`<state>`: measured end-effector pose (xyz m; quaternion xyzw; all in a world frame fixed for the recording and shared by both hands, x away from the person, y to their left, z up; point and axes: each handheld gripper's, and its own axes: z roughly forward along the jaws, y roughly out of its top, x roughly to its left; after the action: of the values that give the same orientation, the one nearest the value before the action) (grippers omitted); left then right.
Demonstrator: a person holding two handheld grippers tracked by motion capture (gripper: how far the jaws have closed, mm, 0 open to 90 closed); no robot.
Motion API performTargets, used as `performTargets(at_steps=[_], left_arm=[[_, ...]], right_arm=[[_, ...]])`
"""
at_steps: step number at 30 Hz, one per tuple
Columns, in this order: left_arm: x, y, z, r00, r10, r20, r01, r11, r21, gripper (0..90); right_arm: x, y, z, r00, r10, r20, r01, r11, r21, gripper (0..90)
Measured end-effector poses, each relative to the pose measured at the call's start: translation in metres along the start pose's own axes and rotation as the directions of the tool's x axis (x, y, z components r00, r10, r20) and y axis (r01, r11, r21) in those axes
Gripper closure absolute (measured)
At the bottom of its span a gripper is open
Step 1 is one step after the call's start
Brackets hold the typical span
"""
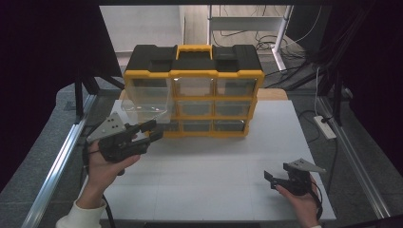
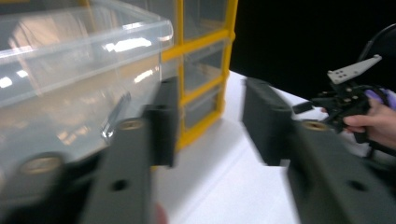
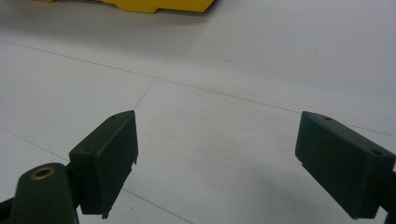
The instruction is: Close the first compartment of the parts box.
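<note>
White tabletop (image 1: 214, 180) fills the middle of the high view, dark surroundings on both sides and cables trailing on the floor behind. At the back of the tabletop stands a yellow-and-black organiser (image 1: 194, 90) with rows of clear drawers and a yellow carry handle on top. One clear drawer (image 1: 146, 97) at the upper left is pulled out towards the person — it juts forward from its slot and looks empty.

Left hand (image 1: 107, 166) comes in from the bottom left, holding the left gripper (image 1: 153, 131) just below the front of that drawer. Its jaws stand apart with nothing between them; in the left gripper view the drawer's front wall (image 2: 70, 93) looms just beyond the left jaw, blurred, and I cannot tell whether they touch.

Over on the right, the right hand (image 1: 302, 202) holds the right gripper (image 1: 270, 180) low over bare tabletop, well apart from the organiser. Its jaws are spread wide and empty — the right gripper view shows plain white surface between them, with the organiser's yellow base (image 3: 154, 5) at the top edge.
</note>
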<state>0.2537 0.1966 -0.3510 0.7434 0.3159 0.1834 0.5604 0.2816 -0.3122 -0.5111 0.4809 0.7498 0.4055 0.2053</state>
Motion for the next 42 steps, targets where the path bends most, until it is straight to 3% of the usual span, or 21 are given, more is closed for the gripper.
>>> performTargets(at_steps=[2,6,18,42], left_arm=[[0.002,0.0,-0.001,1.0,-0.007,0.006,0.007,1.0,-0.003,74.8],[0.007,0.0,0.001,0.9998,-0.013,-0.018,0.013,0.9999,0.0,88.9],[0.014,0.001,0.008,0.9993,-0.021,-0.03,0.022,0.9995,0.022,89.2],[0.035,0.0,0.015,0.9941,-0.053,-0.094,0.055,0.9984,0.018,89.2]], right_arm=[[0.0,0.0,0.0,1.0,0.0,-0.002,0.0,1.0,-0.001,13.9],[0.0,0.0,0.0,1.0,0.001,-0.002,-0.001,1.0,0.001,13.9],[0.0,0.0,0.0,1.0,0.0,-0.003,0.0,1.0,0.0,13.9],[0.0,0.0,0.001,1.0,-0.003,-0.001,0.003,1.0,0.002,13.8]])
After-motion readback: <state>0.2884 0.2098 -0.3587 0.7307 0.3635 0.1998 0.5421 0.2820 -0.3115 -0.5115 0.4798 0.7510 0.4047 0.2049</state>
